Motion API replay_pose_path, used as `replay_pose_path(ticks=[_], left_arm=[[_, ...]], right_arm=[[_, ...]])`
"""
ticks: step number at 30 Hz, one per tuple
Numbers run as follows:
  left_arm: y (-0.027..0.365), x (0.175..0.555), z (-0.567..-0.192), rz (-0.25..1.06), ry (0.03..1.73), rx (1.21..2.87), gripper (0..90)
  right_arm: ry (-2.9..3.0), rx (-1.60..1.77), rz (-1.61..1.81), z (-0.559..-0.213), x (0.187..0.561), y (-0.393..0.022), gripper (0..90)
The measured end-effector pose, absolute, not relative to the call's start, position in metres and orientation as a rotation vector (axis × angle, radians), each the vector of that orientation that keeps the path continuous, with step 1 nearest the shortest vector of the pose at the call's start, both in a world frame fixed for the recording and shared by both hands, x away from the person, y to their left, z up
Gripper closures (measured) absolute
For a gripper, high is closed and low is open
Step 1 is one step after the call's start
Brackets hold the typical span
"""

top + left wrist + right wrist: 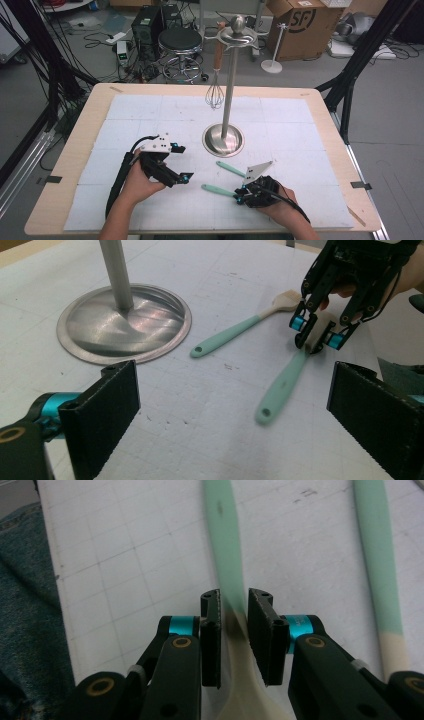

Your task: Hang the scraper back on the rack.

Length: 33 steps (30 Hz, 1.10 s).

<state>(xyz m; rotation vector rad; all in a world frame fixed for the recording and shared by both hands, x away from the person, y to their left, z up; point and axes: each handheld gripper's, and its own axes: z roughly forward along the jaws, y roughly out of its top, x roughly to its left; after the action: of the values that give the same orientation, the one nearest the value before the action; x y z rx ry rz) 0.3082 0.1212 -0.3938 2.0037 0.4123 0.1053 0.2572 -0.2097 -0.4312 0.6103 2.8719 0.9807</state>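
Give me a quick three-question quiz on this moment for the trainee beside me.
1. True or false: the right gripper has its jaws closed on the nearer mint-handled utensil.
2. What hangs from the steel stand? A) a whisk B) a ladle C) a mug
3. Fill in: the left gripper has its jaws ____, with nothing between them.

Key: 1 true, it grips where the mint handle meets the cream head. 2 A, the whisk hangs from the top ring. 3 open.

High view overhead, facing forward; tool views close, low; all share spatula (218, 190).
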Motion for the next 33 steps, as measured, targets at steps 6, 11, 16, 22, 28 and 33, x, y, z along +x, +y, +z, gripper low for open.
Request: replay_pose_path(ticks=[6, 11, 16, 22, 28, 33], left_arm=[[0.122, 0.308, -0.394, 0.107, 0.421, 2.004, 7.3], [0.121, 0.309, -0.394, 0.107, 0.421, 2.004, 7.3], [0.122, 0.309, -0.394, 0.11, 0.419, 2.005, 7.3], [0.121, 0.31, -0.395, 0.11, 0.419, 2.009, 7.3], [0.121, 0.31, -0.395, 0.112, 0.421, 2.012, 7.3], [0.119, 0.31, -0.396, 0.108, 0.429, 2.016, 7.4]], right_arm=[[2.876, 0.621, 0.978, -0.428, 0.257, -0.213, 67.6], [2.896, 0.614, 0.926, -0.424, 0.257, -0.214, 66.3], [2.915, 0.582, 0.874, -0.426, 0.258, -0.208, 64.6], [2.959, 0.561, 0.787, -0.423, 0.261, -0.201, 62.8], [2.999, 0.512, 0.634, -0.419, 0.263, -0.188, 63.0], [2.994, 0.513, 0.609, -0.418, 0.262, -0.186, 65.0]])
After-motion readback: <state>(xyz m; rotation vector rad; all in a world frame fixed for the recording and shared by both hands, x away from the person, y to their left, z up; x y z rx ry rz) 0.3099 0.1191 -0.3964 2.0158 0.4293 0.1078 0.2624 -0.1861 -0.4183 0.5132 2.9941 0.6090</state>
